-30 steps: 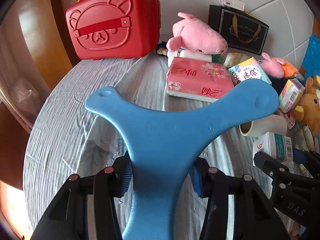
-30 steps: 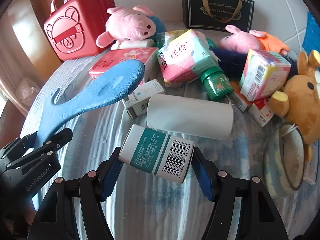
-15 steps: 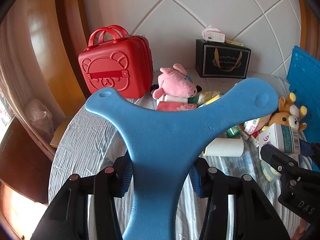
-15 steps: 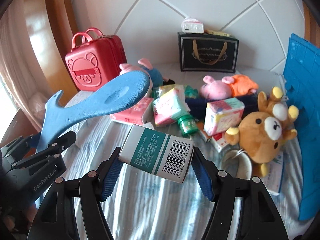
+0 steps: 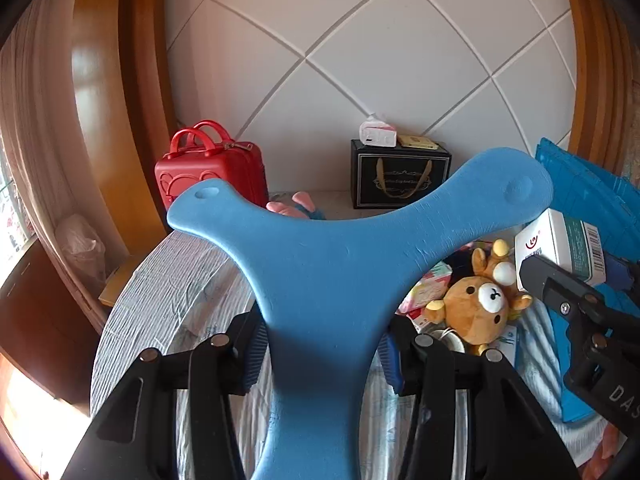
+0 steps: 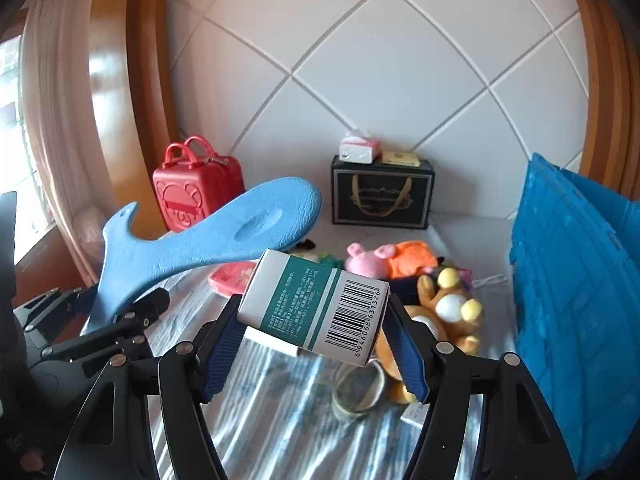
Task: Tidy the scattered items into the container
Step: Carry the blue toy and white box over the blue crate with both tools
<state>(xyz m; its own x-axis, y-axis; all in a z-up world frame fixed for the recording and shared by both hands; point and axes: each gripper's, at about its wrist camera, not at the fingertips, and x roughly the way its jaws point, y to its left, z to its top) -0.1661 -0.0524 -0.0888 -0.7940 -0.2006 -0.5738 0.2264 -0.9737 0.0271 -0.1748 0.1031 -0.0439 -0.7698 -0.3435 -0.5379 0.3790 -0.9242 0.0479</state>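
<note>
My left gripper (image 5: pixel 322 354) is shut on the stem of a flat blue Y-shaped foam piece (image 5: pixel 332 264), held high over the bed; the same foam piece (image 6: pixel 208 240) and the left gripper (image 6: pixel 120 312) show at the left of the right wrist view. My right gripper (image 6: pixel 314 344) is shut on a white and green box with a barcode (image 6: pixel 316 306), also lifted; that box (image 5: pixel 560 246) appears at the right of the left wrist view. A blue plastic crate (image 6: pixel 580 300) stands at the right edge of the bed, and its rim (image 5: pixel 592 196) shows behind the box.
On the striped bedsheet (image 6: pixel 256 400) lie a brown bear plush (image 6: pixel 448 312), a pink pig plush (image 6: pixel 368 260), a pink tissue pack (image 6: pixel 228 280) and a tape roll (image 6: pixel 360 388). A red bear suitcase (image 6: pixel 192 192) and a black gift bag (image 6: pixel 380 192) stand against the tiled wall.
Both grippers have risen well above the bed with their loads still gripped; the bed items look smaller and lower, and the blue crate has come into view at right.
</note>
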